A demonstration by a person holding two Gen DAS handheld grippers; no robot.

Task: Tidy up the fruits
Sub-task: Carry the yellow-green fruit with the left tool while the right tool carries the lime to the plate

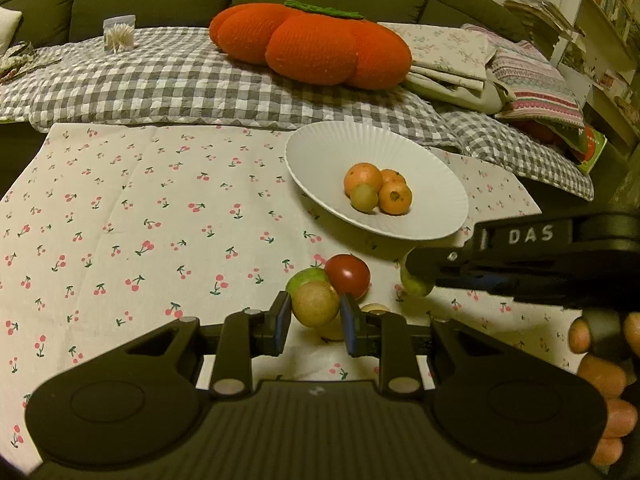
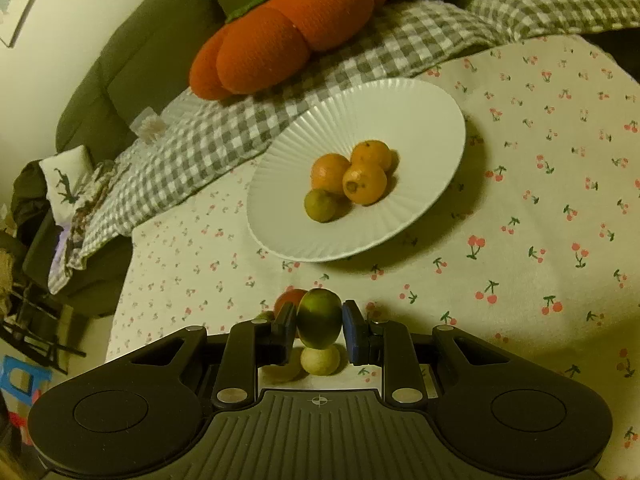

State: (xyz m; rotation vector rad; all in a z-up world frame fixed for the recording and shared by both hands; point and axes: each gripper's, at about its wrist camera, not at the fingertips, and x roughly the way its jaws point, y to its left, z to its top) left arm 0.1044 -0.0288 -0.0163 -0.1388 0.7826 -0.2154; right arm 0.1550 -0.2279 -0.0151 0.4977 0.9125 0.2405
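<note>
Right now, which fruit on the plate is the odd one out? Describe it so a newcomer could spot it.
Find the white ribbed plate on the cherry-print cloth, in front of the orange cushion. Four fruits cluster on it. The odd one is the small green fruit, nearest the right gripper; its three neighbours are orange.

A cherry-print cloth covers the surface. On it, ahead of the left claw and off to its right, sits a white ribbed plate. Just beyond that claw's tips lie a red tomato and a green fruit, touching; a checked blanket overlaps the cloth's far edge
</note>
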